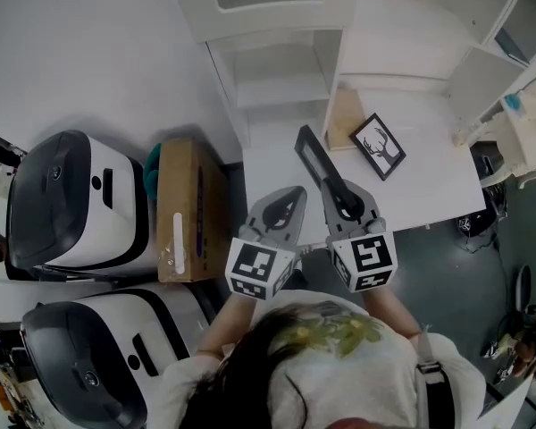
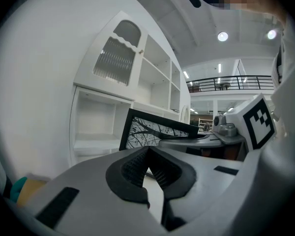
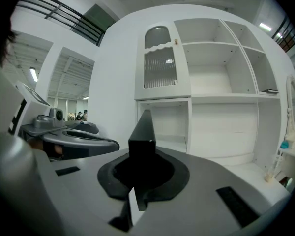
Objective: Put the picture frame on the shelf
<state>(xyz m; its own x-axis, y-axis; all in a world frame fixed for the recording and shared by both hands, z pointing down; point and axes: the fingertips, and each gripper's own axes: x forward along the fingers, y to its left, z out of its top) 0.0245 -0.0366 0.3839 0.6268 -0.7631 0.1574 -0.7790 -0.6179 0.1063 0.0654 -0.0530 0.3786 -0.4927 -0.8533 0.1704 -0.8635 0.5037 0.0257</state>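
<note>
My right gripper (image 1: 335,189) is shut on the lower end of a black picture frame (image 1: 315,162), held edge-on and pointing toward the white shelf unit (image 1: 277,79). In the right gripper view the frame's dark edge (image 3: 142,134) rises from between the jaws, with the open shelf compartments (image 3: 221,97) behind it. My left gripper (image 1: 293,193) hangs beside the right one, shut and empty; its tips (image 2: 148,152) meet. From the left gripper view the held frame's branch print (image 2: 150,132) shows. A second frame with a deer picture (image 1: 378,146) is on the white tabletop (image 1: 429,181).
A brown board (image 1: 344,119) leans at the back of the tabletop. A cardboard box (image 1: 192,208) stands on the floor to the left, with a teal item (image 1: 152,161) behind it. Two white-and-black machines (image 1: 71,199) (image 1: 98,347) fill the left side.
</note>
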